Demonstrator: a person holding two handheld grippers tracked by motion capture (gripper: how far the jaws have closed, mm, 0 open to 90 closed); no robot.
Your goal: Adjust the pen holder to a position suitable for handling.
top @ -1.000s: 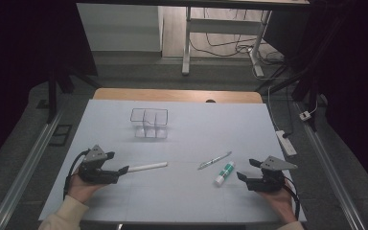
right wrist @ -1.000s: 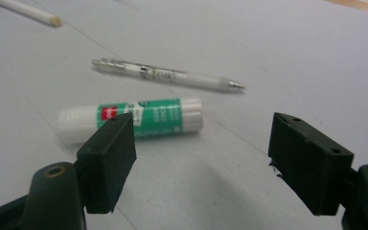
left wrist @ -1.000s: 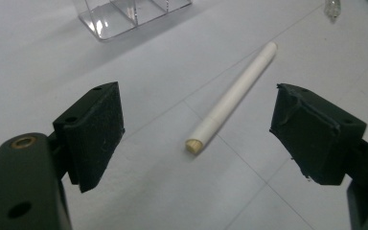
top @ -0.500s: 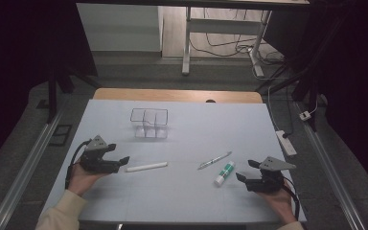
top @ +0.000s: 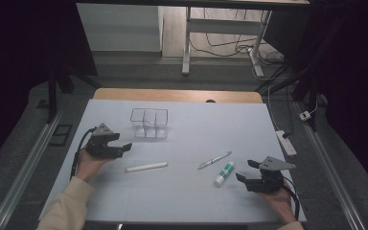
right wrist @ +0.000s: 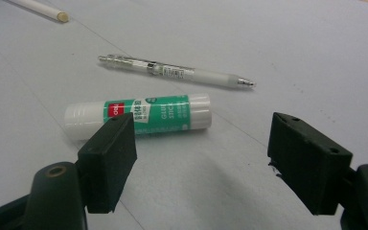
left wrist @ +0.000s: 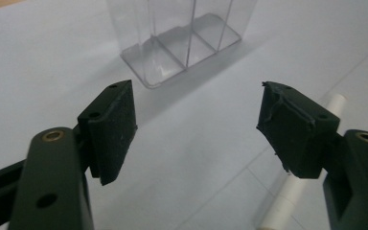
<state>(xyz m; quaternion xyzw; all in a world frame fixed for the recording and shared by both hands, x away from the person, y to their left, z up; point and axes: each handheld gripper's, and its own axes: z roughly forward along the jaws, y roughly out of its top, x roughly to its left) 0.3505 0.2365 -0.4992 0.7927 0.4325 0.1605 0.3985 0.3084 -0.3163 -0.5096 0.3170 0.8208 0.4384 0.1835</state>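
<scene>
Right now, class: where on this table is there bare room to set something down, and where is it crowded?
Free: the far right, beyond the pen, and the near middle between both hands. Crowded: the band holding the white stick, the pen and the glue stick, plus the clear organiser beside the open left gripper.

The glue stick [right wrist: 137, 117] carries a green label with white letters reading "GLUE STICK", running along the tube. Beside that sits a small red patch with white print, too blurred to read. The pen [right wrist: 176, 72] has a little printed label on its barrel, characters too small to make out.
</scene>
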